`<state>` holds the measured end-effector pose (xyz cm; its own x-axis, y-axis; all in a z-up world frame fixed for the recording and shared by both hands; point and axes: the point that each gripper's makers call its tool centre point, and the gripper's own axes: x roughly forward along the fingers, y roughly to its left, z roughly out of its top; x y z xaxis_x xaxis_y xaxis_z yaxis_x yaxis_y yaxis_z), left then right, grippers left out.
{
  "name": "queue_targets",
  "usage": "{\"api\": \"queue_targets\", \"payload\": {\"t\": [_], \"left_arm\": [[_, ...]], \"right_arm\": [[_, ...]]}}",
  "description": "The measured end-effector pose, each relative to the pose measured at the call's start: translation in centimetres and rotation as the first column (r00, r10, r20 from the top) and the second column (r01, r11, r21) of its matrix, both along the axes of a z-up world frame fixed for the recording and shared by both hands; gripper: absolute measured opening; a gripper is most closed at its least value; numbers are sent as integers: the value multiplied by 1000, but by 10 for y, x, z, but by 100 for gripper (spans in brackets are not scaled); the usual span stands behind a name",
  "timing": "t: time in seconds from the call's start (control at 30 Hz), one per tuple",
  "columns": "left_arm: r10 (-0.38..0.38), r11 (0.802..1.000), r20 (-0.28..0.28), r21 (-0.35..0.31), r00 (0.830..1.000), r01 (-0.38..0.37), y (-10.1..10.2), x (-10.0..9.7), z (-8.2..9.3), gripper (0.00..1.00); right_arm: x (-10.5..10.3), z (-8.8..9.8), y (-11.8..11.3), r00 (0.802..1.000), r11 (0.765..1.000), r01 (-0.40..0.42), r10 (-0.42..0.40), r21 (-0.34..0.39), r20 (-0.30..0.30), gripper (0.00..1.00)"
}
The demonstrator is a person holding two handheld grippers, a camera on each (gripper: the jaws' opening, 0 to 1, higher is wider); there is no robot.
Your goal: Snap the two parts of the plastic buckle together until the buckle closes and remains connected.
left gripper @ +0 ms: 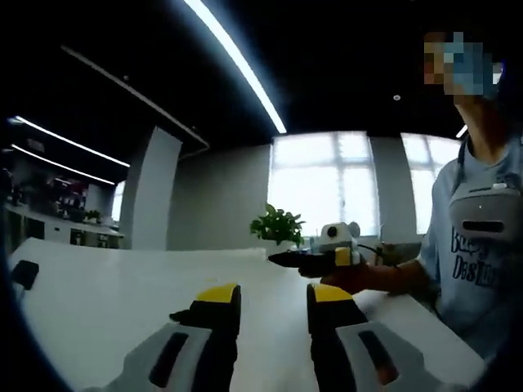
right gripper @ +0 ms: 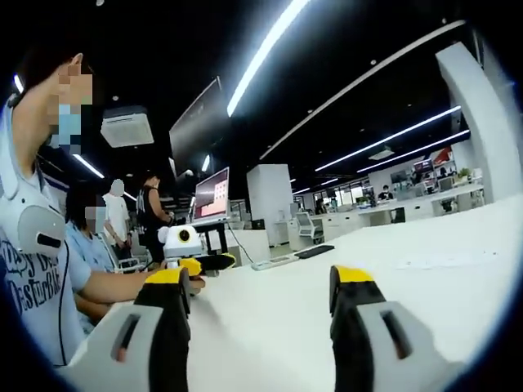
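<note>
Above the white table (left gripper: 106, 294), both held level: left gripper (left gripper: 272, 304) parted narrowly, gripping nothing; right gripper (right gripper: 260, 287) spread wide, equally empty, touching nothing.

A broad white table (left gripper: 106, 294) carries the scene, its top smooth and faintly glossy under the ceiling strip lights. In the left gripper view it stretches away toward the windows, and a small dark object (left gripper: 24, 273) lies on it near the left edge; what it is cannot be told. A potted green plant (left gripper: 278, 225) stands at the table's far edge, though whether it rests on the top or behind it is unclear. In the right gripper view the same white top (right gripper: 270, 318) runs to the right, with a flat pale sheet (right gripper: 441, 260) lying on it toward the right side.
</note>
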<state>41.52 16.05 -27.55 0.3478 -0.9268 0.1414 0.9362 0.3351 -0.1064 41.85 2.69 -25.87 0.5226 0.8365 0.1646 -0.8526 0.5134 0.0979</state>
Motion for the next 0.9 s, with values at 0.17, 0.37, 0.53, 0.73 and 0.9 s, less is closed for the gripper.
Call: {"api": "queue_targets", "payload": {"t": [0.17,0.37,0.53,0.73,0.9], "left_arm": [[7,998,-12,-63,1000,-7,-2,-1,13,56],[4,994,-35,-108,999,-8,-3,0,23,71],[33,989,-81,-140,996,-44,-2,8,21,85],[82,976,-60,-198,995,-93,3,12,29,86],[92,969,-62,-224,994,-104,6,11,36,97]], "right_arm": [[2,-8,-2,998,995,56,-57,-86,-2,79],[-8,-16,8,998,988,65,-64,-143,13,89],[-7,-14,9,998,989,65,-62,-136,29,95],[-5,-7,5,996,992,84,-81,-97,30,100],[-10,4,3,996,996,73,-71,-60,45,100]]}}
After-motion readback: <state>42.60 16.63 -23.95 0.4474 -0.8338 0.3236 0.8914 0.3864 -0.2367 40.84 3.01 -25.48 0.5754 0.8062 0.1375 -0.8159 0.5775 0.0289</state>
